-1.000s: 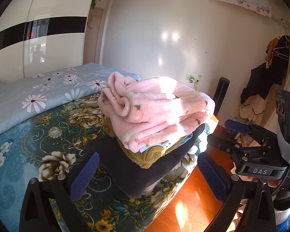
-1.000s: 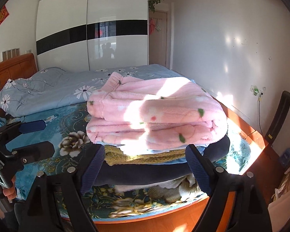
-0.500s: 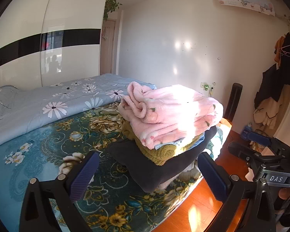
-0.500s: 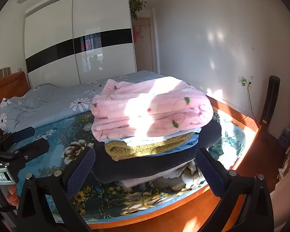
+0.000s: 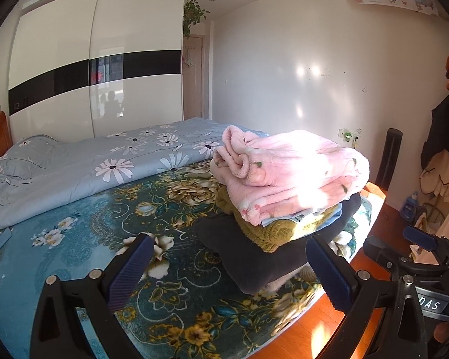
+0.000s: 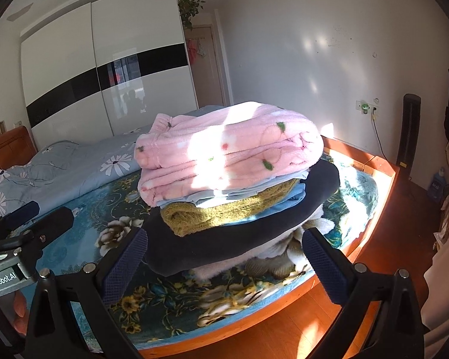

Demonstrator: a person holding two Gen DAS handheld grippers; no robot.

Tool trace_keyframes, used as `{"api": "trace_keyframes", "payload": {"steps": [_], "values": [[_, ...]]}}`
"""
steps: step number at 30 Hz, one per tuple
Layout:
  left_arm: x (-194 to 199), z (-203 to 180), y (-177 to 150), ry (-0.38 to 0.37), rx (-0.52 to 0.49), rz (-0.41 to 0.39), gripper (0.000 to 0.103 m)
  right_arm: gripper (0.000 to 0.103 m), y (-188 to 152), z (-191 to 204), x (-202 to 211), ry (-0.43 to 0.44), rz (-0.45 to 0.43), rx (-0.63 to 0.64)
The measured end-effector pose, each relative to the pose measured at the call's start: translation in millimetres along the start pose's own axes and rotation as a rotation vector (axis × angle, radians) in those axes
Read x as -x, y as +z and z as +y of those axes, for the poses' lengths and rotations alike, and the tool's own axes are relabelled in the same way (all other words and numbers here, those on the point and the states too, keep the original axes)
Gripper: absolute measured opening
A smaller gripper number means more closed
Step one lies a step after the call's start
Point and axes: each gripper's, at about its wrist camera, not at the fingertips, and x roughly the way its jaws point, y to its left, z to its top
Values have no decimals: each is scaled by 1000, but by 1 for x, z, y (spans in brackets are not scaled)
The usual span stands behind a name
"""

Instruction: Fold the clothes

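A stack of folded clothes sits at the corner of the bed: a pink fleece garment [image 5: 290,173] [image 6: 224,152] on top, a light blue piece and a mustard knit [image 5: 278,230] [image 6: 221,209] under it, a dark navy garment [image 5: 254,257] [image 6: 224,239] at the bottom. My left gripper [image 5: 227,269] is open and empty, back from the stack. My right gripper [image 6: 224,263] is open and empty, facing the stack from the bed's foot. The right gripper also shows in the left wrist view [image 5: 416,245], and the left gripper in the right wrist view [image 6: 30,221].
The bed has a teal floral cover [image 5: 89,239] and a grey-blue daisy quilt [image 5: 104,161] toward the wardrobe [image 5: 89,68]. An orange wood bed frame [image 6: 383,173] and wood floor [image 6: 299,329] lie at the foot. Hanging clothes [image 5: 443,137] and a black tower [image 6: 408,128] stand by the wall.
Both grippers have drawn back from the stack, which now looks smaller and farther off. The stack itself has not moved. Both stay open.
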Motion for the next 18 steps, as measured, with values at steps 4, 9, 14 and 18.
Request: {"api": "trace_keyframes", "payload": {"steps": [4,9,14,18], "values": [[-3,-7,-2,-11,-28,13,103,103,-5,-3,-4,-32,21,-25],[-5,-11,-5,-4,-50,17,103,103,-5,1,-3,-50,25,3],[-3,-7,-4,-20,-42,18,103,103,-3,8,0,-60,19,16],[3,-5,-2,-38,-34,0,103,103,-2,12,2,-69,14,24]]}}
